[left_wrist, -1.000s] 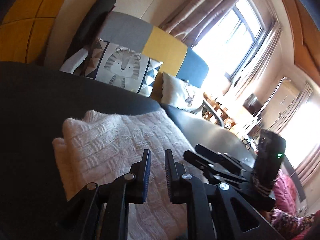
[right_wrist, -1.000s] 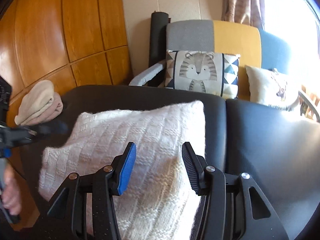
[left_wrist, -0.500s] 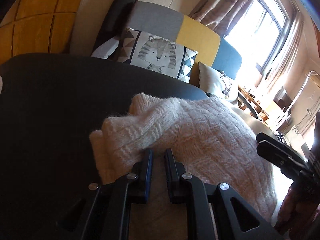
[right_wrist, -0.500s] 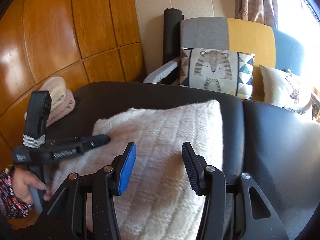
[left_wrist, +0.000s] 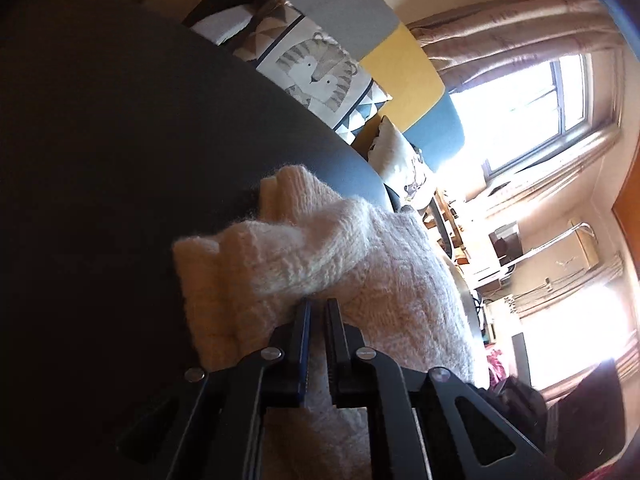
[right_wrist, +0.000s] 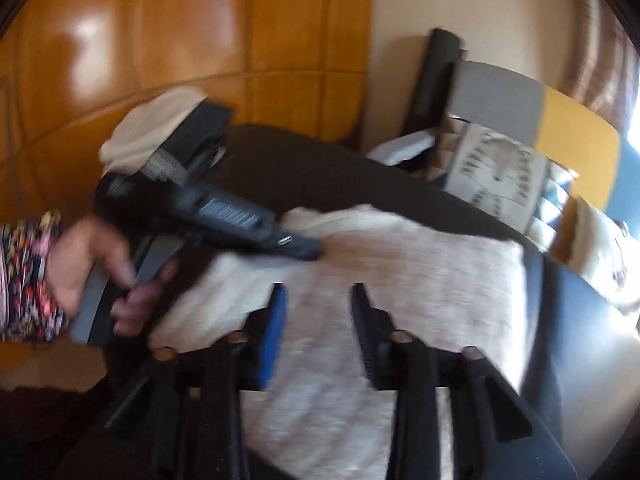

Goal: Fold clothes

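Left wrist view: the left gripper is seen with its jaws drawn close, a narrow slit left between them, and a raised fold of the white knit sweater is pinched at their tips.
Sweater position: it is spread on the dark sofa seat, with its near edge bunched and lifted at the left gripper.
Right wrist view: the picture is smeared by motion; the right gripper is seen with its jaws set wide apart and nothing caught between them.
Right gripper position: it is held above the sweater; whether the cloth is touched cannot be told.
Left gripper, from the right: its tips are seen at the sweater's left edge, and its handle is gripped by the left hand in a floral sleeve.
Background: a tiger-print cushion is propped against a grey, yellow and blue backrest; folded pale cloth is laid by the wooden wall panel.
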The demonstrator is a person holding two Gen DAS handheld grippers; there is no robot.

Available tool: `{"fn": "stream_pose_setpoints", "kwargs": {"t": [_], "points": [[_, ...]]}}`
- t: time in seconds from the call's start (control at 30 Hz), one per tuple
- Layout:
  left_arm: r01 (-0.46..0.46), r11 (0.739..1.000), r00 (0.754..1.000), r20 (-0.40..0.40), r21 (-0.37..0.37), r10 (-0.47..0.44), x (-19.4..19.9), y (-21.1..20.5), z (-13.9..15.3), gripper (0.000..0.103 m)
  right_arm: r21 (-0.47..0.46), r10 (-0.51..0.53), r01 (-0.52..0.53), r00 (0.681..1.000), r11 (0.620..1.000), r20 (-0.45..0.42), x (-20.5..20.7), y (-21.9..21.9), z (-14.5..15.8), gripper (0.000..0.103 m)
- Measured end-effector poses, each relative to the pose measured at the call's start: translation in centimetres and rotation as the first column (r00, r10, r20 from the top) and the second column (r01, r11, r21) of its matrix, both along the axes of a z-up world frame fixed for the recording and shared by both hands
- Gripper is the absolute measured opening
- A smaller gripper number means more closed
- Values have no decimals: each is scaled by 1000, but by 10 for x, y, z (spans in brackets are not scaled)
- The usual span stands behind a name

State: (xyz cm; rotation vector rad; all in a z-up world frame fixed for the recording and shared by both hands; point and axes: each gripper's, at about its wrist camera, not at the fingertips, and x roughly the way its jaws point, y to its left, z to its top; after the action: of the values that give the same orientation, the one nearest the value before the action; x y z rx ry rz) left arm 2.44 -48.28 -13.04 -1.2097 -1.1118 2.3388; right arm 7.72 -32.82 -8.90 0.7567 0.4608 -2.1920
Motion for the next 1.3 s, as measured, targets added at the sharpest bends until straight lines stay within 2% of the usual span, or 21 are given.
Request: {"fn": "stream_pose_setpoints", "kwargs": {"t": [0.07, 0.13, 0.2, 0.33, 0.43, 0.53, 0.63, 0.7, 0.8, 0.87, 0.9, 1.07, 1.13, 1.23, 1.3], "points": [[15, 1000, 1000, 16, -4, -15, -2, 0, 2, 4, 3, 10, -10, 1000, 1000, 12, 2, -14, -7, 27], [23, 999, 1000, 20, -22, -23, -3, 3, 3, 5, -25, 27, -25, 997, 999, 70, 1, -24, -15, 27], [27, 999, 1000, 14, -47, -26, -2, 5, 4, 5, 13, 52, -53, 995, 998, 88, 3, -35, -26, 27], [1, 997, 1000, -14, -76, -2, 0, 11, 1, 4, 66, 84, -85, 996, 994, 15, 15, -43, -41, 27], [-43, 993, 998, -51, -113, 37, 8, 16, 2, 4, 86, 80, -79, 997, 993, -12, 20, -47, -45, 27], [-83, 983, 993, -101, -166, 66, 22, 24, 18, 5, 84, 71, -70, 997, 994, -10, 23, -45, -44, 27], [-67, 982, 977, -214, -177, 29, 37, 35, 41, 7, 75, 65, -64, 998, 995, -3, 25, -44, -41, 28], [-40, 980, 973, -230, -196, -6, 40, 43, 45, 12, 59, 55, -55, 998, 997, 13, 23, -43, -38, 28], [-22, 978, 979, -201, -207, -21, 41, 44, 35, 13, 6, 33, -33, 998, 999, 49, 22, -35, -33, 31], [-9, 977, 983, -182, -214, -31, 41, 45, 29, 13, -17, 31, -30, 997, 999, 66, 26, -28, -28, 43], [-3, 976, 984, -172, -218, -36, 42, 45, 25, 13, -16, 31, -30, 997, 999, 65, 30, -25, -26, 45], [-5, 974, 986, -161, -227, -32, 51, 43, 16, 12, -29, 36, -37, 999, 999, -31, 62, 1, -8, 45], [-16, 973, 985, -169, -229, -23, 57, 43, 16, 12, -32, -8, 6, 997, 999, -72, 70, 18, 0, 45], [-26, 969, 984, -178, -245, -18, 63, 44, 17, 13, -47, -103, 101, 993, 994, -48, 67, 45, 8, 45], [-27, 962, 982, -185, -271, -24, 65, 47, 18, 13, -64, -170, 170, 986, 983, 4, 54, 66, 13, 40]]}}
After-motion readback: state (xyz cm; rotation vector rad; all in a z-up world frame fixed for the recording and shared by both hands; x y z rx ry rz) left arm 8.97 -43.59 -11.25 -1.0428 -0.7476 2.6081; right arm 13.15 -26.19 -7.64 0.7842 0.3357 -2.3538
